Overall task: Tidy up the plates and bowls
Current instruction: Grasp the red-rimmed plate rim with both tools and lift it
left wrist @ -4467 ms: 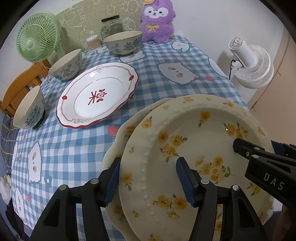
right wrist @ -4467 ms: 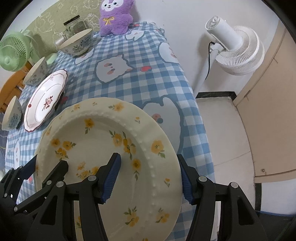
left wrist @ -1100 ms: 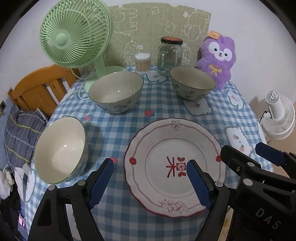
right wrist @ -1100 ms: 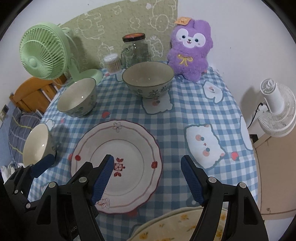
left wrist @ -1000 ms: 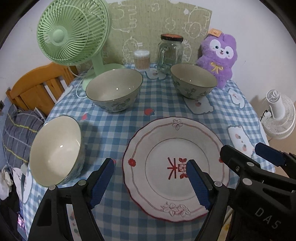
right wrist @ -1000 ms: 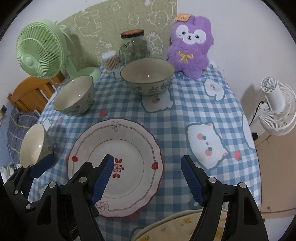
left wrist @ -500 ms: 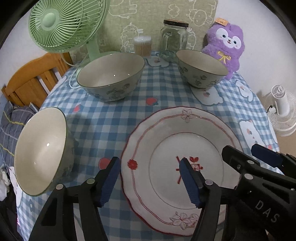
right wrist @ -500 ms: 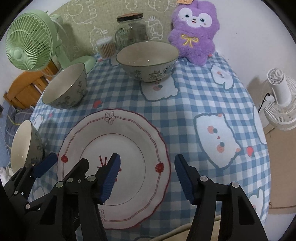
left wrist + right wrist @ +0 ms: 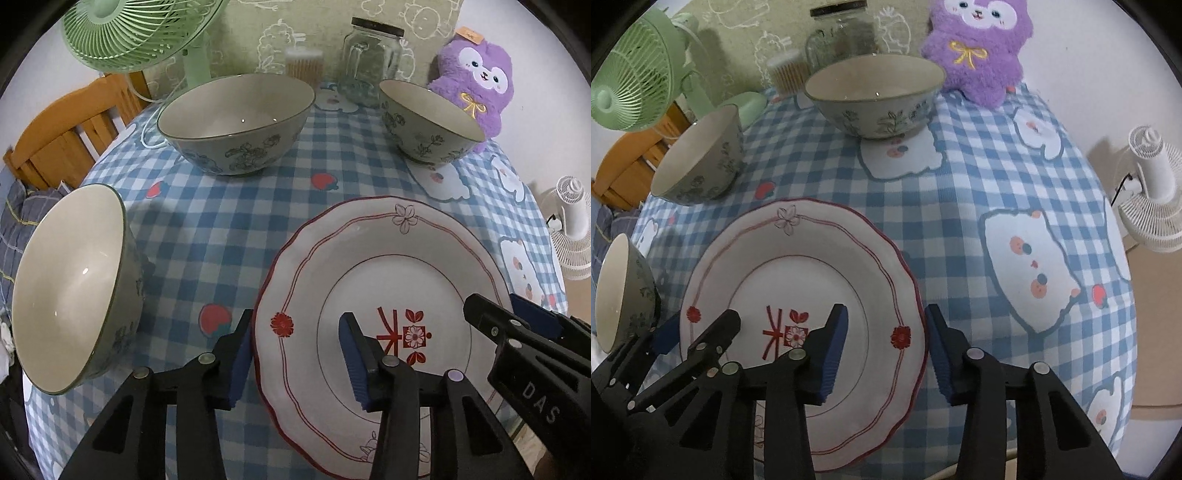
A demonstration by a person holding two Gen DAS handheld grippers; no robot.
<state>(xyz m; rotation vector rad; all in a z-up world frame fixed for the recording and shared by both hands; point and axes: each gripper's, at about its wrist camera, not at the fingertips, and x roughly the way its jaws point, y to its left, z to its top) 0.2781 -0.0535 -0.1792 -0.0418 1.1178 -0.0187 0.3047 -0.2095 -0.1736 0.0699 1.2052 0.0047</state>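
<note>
Both claws gape, straddling the red-rimmed plate [image 9: 373, 280]: left gripper [image 9: 295, 354] over its nine-o'clock rim, right gripper [image 9: 884, 345] over three o'clock (neither pinching).

Plate [image 9: 380, 258]: white, scalloped red rim line, red floral motifs, red centre emblem. Three bowls [image 9: 236, 122]: cream inside, grey-green outside with dark floral print. Tablecloth [image 9: 960, 206]: blue-and-white gingham, white animal faces, red strawberries. Plush toy [image 9: 975, 48]: purple, yellow bow. Desk fan [image 9: 136, 33]: mint green.
</note>
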